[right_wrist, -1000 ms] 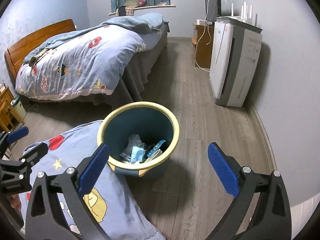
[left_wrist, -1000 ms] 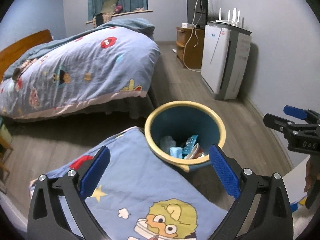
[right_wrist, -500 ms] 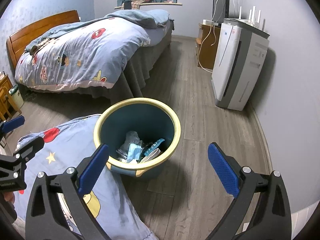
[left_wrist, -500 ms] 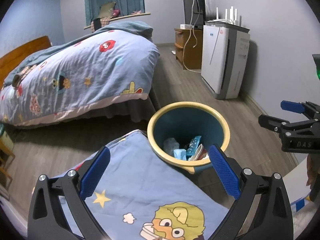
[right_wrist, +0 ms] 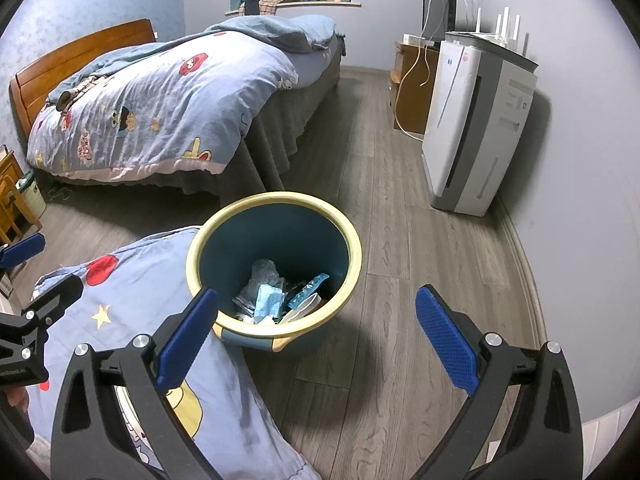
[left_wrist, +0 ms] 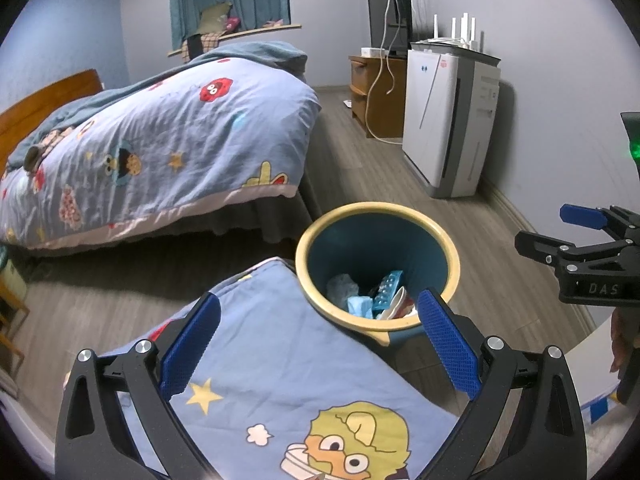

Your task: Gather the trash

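Grey wood-look flooring (left_wrist: 360, 168) runs between a bed and a pale wall, and that is where I am working. From my left wrist view, the bed (left_wrist: 160, 148) with its blue cartoon quilt fills the upper left, and a white air purifier (left_wrist: 448, 120) stands against the wall past it, with a wooden cabinet (left_wrist: 372, 92) and a dark screen behind. A blue bin with a yellow rim (left_wrist: 376, 208) sits on the floor, touching the edge of a second blue cartoon blanket (left_wrist: 280, 380) that spreads under my left gripper (left_wrist: 316, 340). Its blue-padded fingers are spread wide and pinch nothing. Inside the bin I see the trash (left_wrist: 372, 296): crumpled clear plastic, a light blue wad and a blue blister strip. My right gripper (left_wrist: 580, 240) shows at the right edge, seen from the side.

From my right wrist view, the same bin (right_wrist: 276, 200) is near the middle of the floor, the blanket (right_wrist: 132, 280) pressed against its left side. The trash (right_wrist: 276, 296) lies at the bottom of it. My right gripper (right_wrist: 316, 340) hangs just short of the bin's near rim, fingers spread apart and empty. At the left edge the left gripper (right_wrist: 28, 280) pokes in over the blanket. The purifier (right_wrist: 476, 128) stands at the right by the wall.
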`<state>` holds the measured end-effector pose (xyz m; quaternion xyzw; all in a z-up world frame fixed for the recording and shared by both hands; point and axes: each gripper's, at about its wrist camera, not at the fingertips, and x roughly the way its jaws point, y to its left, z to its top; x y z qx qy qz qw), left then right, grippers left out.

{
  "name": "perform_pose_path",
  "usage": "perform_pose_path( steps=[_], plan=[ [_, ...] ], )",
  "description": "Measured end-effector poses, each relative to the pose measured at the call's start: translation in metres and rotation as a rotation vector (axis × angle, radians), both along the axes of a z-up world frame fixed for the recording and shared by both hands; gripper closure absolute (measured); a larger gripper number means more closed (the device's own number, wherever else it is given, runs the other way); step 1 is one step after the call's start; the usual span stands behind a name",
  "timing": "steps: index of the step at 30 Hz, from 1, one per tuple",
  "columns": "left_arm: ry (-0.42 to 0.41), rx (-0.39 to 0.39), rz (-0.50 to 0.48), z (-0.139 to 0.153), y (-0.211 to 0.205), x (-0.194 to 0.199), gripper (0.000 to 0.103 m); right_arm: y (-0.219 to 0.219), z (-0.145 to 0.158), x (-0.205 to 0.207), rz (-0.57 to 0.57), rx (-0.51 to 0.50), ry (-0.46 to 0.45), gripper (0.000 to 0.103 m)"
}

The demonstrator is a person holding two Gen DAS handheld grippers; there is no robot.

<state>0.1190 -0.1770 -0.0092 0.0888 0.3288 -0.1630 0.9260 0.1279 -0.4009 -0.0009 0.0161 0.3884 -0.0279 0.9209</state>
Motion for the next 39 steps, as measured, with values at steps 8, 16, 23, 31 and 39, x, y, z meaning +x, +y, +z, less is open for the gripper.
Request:
perform_pose_path(
  steps=[8, 16, 23, 31, 39],
  plan=[
    [0.000, 0.001, -0.001, -0.0002, -0.0001, 0.0001, 0.005, -0.0002, -0.0007, 0.0008, 0.001, -0.003, 0.003, 0.006],
    [0.000, 0.002, 0.001, 0.0002, -0.0017, 0.0006, 0.005, -0.0005, -0.0005, 0.0010, -0.002, -0.001, 0.008, 0.006],
    [0.000, 0.002, 0.002, 0.0006, -0.0026, 0.0006, 0.005, -0.0017, -0.0007, 0.0013, -0.003, 0.000, 0.013, 0.006],
    [0.000, 0.001, 0.001, 0.0001, -0.0031, -0.0003, 0.005, -0.0015, -0.0009, 0.0015, -0.005, -0.001, 0.017, 0.006],
    [-0.002, 0.004, 0.000, -0.0003, -0.0040, -0.0008, 0.005, -0.0006, -0.0017, 0.0017, -0.005, -0.004, 0.020, 0.006]
  ],
)
